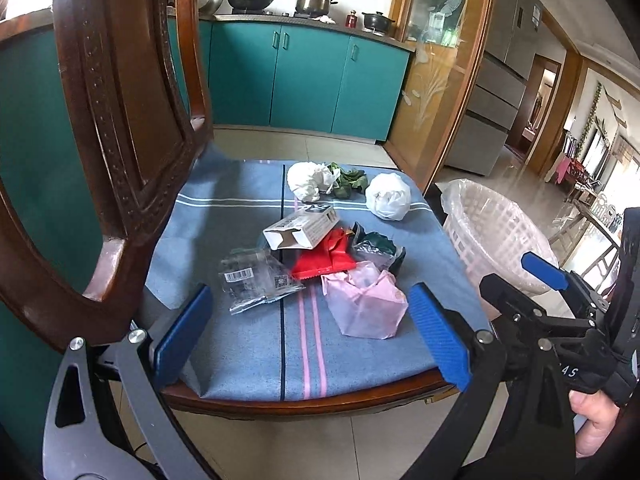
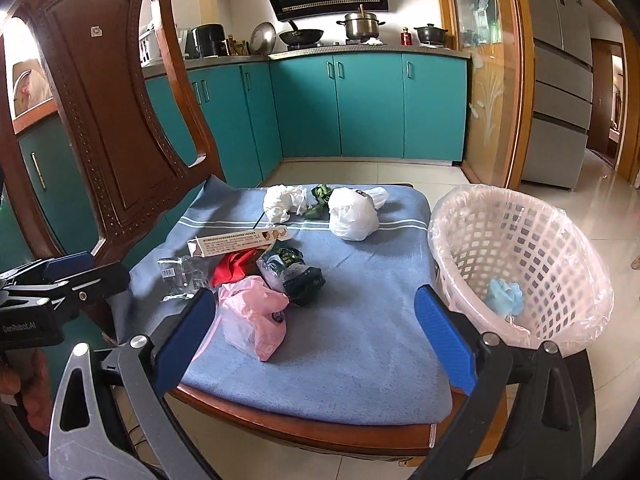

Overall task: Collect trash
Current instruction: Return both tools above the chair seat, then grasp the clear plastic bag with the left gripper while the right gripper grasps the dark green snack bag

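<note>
1. The left gripper is hovering over the front edge of the chair seat with its jaws spread wide and nothing between them; the gap is facing the pile, which suggests a pick is being lined up.
2. The right gripper is likewise hanging at the front edge with its jaws wide apart and empty, pointing between the pile and the basket.
3. Nearest both grippers, a pink plastic bag is lying crumpled toward the front of the seat, apart from either jaw. It is judged the likeliest first pick.
4. Just behind it, a red wrapper, a dark foil packet and a clear wrapper are lying in a loose heap at the seat's middle, overlapping one another. A small carton is resting on top of the red wrapper.
5. Toward the back edge, crumpled white tissue, some green leaves and a white bag are sitting well apart from the jaws.
6. The basket is standing on the floor just beside the seat's right edge, lined with a clear bag, presumably so drops are short. One blue item is already lying inside; the seat's trash is not yet collected.
</note>
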{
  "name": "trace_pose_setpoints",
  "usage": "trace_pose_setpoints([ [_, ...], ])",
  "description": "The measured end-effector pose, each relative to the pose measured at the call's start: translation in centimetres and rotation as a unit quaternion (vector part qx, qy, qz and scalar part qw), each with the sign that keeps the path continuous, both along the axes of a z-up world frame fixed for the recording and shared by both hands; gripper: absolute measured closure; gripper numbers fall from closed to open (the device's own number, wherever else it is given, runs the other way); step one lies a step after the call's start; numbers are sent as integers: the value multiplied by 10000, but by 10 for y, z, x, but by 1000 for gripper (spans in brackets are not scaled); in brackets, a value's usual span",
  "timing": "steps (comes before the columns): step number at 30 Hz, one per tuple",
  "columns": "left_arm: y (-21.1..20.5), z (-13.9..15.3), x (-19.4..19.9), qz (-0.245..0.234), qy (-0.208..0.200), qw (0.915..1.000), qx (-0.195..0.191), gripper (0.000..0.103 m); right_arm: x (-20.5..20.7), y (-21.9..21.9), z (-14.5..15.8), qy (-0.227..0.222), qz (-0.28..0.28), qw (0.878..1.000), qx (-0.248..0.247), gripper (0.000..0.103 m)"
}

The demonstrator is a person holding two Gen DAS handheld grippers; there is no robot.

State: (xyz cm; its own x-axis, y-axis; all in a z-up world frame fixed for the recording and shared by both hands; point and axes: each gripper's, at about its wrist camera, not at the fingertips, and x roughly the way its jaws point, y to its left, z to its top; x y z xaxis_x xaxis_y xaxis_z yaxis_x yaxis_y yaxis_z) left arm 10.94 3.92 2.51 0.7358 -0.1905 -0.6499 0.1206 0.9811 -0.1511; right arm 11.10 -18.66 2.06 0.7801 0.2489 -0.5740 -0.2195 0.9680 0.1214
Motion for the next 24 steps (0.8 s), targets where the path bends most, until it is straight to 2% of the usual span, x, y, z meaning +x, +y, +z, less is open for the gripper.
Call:
trace_pose_setpoints([
  [16, -13, -8, 5, -71, 74, 9999, 135, 5, -1, -10, 3, -6, -53, 10000, 60, 5],
  [24, -9, -15, 11, 41, 202, 9994, 295, 5, -1, -10, 2, -8, -22, 10000, 61, 5],
])
